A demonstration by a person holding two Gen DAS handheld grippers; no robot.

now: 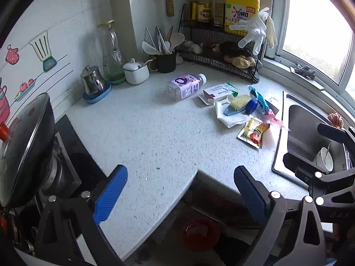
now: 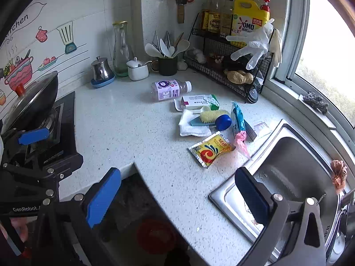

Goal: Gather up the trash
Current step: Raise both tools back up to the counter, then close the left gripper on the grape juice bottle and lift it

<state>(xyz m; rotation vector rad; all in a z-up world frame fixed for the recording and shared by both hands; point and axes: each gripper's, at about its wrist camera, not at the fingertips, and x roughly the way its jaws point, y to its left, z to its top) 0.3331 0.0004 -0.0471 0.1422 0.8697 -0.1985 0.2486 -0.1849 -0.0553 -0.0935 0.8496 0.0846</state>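
While both pairs of tongs hang above the speckled counter (image 1: 144,133), I see each one spread wide with nothing between its blue pads: the left tongs (image 1: 179,190) over the counter's front edge, the right tongs (image 2: 177,197) nearer the steel sink (image 2: 288,155). From my feed the trash lies in a loose cluster left of the sink. A clear plastic bottle (image 2: 170,89) with a purple label lies on its side, farthest back. Just in front of it sits a white and green carton (image 2: 199,102). Nearer me, a yellow sachet (image 2: 210,149) lies flat, touching a pink wrapper (image 2: 240,140), with a blue wrapper (image 2: 237,116) just behind that. Between carton and sachet, a scrub brush (image 2: 210,117) rests on a folded white cloth (image 2: 190,128). A lidded wok (image 2: 31,102) sits on the stove at far left, well apart from the trash.
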